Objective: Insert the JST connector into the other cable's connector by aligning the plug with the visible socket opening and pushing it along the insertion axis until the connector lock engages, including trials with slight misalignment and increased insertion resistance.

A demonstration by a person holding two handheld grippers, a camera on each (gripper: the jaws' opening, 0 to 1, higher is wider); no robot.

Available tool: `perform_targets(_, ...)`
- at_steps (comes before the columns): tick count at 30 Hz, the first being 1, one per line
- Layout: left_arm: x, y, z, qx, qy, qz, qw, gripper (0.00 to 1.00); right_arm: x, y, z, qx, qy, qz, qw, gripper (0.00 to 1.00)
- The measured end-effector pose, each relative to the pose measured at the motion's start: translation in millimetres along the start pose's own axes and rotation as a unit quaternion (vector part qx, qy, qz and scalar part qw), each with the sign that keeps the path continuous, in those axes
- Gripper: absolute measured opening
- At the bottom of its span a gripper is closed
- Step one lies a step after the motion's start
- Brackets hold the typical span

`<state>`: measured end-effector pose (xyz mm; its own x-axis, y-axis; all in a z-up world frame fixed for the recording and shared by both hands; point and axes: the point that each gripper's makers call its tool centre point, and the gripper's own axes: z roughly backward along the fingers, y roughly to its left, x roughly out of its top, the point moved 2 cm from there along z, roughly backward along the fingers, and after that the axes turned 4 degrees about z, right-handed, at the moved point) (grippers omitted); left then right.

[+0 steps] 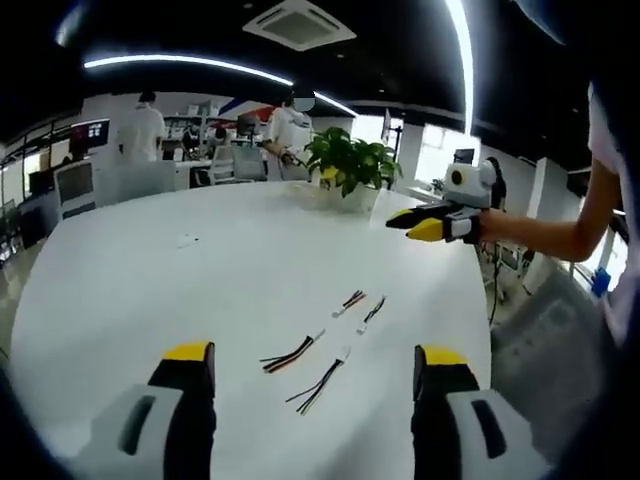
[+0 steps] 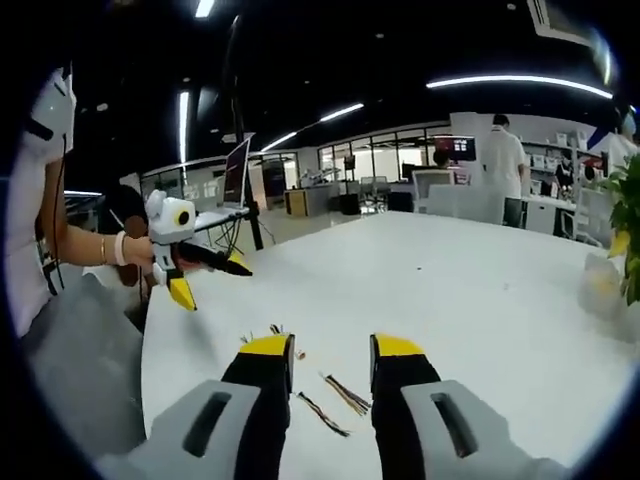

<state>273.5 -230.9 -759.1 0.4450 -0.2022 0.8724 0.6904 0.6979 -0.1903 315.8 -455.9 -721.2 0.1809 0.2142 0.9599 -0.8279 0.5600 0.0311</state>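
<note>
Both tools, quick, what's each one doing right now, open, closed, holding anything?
Left tool: open, holding nothing, above the cables on the table.
Right tool: open, holding nothing, also above the cables.

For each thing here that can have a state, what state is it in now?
left gripper: open, holding nothing, above the table.
right gripper: open, holding nothing.
four short cables: lying loose on the white table, apart from each other, none plugged together.
potted plant: upright at the far edge of the table.
monitor: switched on in the background.
</note>
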Motion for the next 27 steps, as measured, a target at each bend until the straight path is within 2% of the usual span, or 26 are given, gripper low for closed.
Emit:
perform_targets(4, -7.5, 1.5, 0.8, -0.001, 0.015, -0.004, 0.9999, 0.72, -4.0, -4.2, -2.1, 0.005, 0.005, 0.001, 1.0, 0.3)
perform_targets(6, -8.3, 1.4, 1.4, -0.005, 0.016, -0.001, 0.9999, 0.66, -5.8, -4.9, -3.9, 0.014, -0.003, -0.018, 0.9997, 0.29)
perform_targets(14, -1.7, 3.8, -2.4, -0.012, 0.001, 0.01, 0.9999, 0.58, -10.6, -2.7, -13.4, 0.027, 0.003, -0.012, 0.9996, 0.24)
perform_targets(21, 2.1, 5.7, -12.2, -0.018, -0.008, 0.016, 0.9997, 0.55, -13.7, 4.6, -20.8, 0.041, 0.012, -0.006, 0.9991, 0.16)
perform_targets(24, 4.4, 5.0, -17.1, -0.031, -0.017, 0.046, 0.9983, 0.54, -14.8, 2.8, -23.3, 0.04, 0.014, -0.005, 0.9991, 0.16)
perform_targets(27, 6.6, 7.6, -18.9, -0.035, -0.023, 0.052, 0.9978, 0.53, -14.2, 4.8, -23.8, 0.043, 0.014, -0.002, 0.999, 0.14)
